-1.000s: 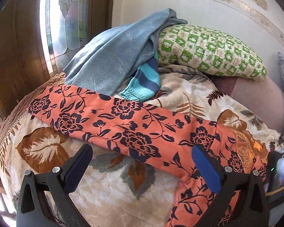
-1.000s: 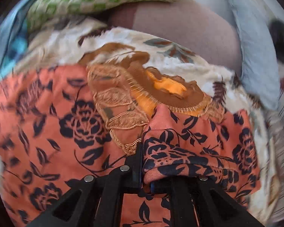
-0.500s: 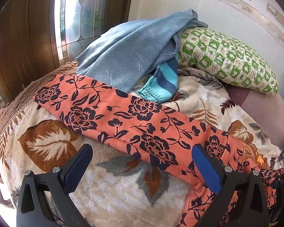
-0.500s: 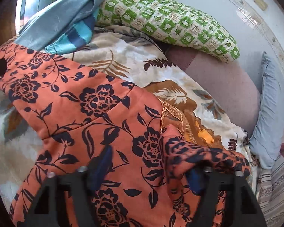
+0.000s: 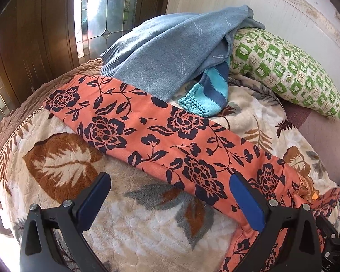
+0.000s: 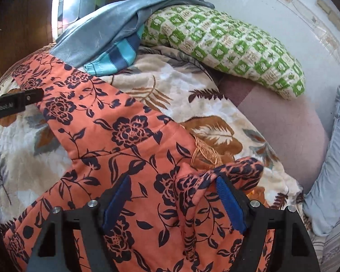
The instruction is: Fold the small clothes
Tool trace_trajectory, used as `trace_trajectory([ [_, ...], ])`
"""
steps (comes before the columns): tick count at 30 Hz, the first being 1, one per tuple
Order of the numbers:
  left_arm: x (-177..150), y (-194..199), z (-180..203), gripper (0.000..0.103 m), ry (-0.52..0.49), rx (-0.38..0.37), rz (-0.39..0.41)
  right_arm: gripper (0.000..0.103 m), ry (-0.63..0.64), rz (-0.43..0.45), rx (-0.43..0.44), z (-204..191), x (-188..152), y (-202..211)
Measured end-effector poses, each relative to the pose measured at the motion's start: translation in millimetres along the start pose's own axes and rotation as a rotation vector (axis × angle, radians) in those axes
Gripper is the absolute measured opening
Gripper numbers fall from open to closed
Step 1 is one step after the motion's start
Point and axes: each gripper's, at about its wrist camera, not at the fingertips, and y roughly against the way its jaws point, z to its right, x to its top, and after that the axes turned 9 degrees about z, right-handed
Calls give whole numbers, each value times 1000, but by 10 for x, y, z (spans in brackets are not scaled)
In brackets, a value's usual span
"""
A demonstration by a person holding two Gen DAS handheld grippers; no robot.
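An orange garment (image 5: 147, 136) with a dark floral print lies stretched across the blanket, one long part running to the upper left. My left gripper (image 5: 170, 180) hovers open over its lower edge, right finger above the cloth, left finger above bare blanket. In the right wrist view the garment (image 6: 124, 147) fills the foreground with a gold-embroidered neckline. My right gripper (image 6: 172, 181) is open just above it. A raised fold of the cloth drapes over its right fingertip (image 6: 224, 192); the pads do not press on anything.
A leaf-patterned blanket (image 5: 56, 158) covers the bed. A grey-blue sweater (image 5: 170, 52) with a striped cuff is piled at the back beside a green checked pillow (image 5: 283, 68). A light blue pillow (image 6: 328, 181) lies at the right. Wooden panels and a window (image 5: 102, 11) stand behind.
My right gripper has opened, let go of the bunched orange cloth and risen, so more of the bed shows. My left gripper drifted a little along the garment.
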Motion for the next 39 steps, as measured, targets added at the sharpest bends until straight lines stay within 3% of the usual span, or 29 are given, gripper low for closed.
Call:
trace_trajectory([
  [4, 23, -15, -55, 103, 8, 8, -4, 80, 10, 62, 60, -65, 255, 185],
  [7, 35, -12, -91, 103, 27, 4, -3, 80, -112, 109, 101, 68, 234, 281],
  [10, 23, 16, -60, 103, 31, -23, 3, 80, -290, 70, 88, 337, -37, 176],
  [13, 3, 48, 59, 103, -21, -29, 20, 80, -568, 43, 54, 769, -532, 84],
  [17, -53, 104, 262, 103, -86, -69, 35, 80, -1173, 1, 182, 1337, -1513, -99],
  [19, -98, 123, 376, 103, -136, -73, 38, 80, -1347, 13, 263, 1392, -1834, -223],
  [21, -135, 123, 461, 103, -186, -68, 36, 80, -1426, 7, 325, 1337, -1932, -375],
  [24, -139, 88, 473, 103, -214, -40, 34, 80, -1491, -14, 391, 1190, -1775, -574],
  [27, -99, 37, 370, 103, -172, -21, 24, 80, -1384, 85, 523, 1043, -1144, -484],
  [29, -77, 16, 308, 103, -143, -7, 23, 80, -1312, 212, 640, 1013, -753, -245],
  [31, -70, 15, 278, 103, -125, -6, 25, 80, -1216, 323, 656, 1020, -504, 55],
  [33, -77, 28, 300, 103, -125, -21, 26, 80, -1116, 332, 579, 1046, -422, 225],
  [35, -99, 57, 364, 103, -146, -36, 34, 80, -1083, 266, 461, 1127, -578, 233],
  [39, -189, 106, 577, 103, -197, -128, 33, 80, -1165, 105, 217, 1397, -1364, 64],
])
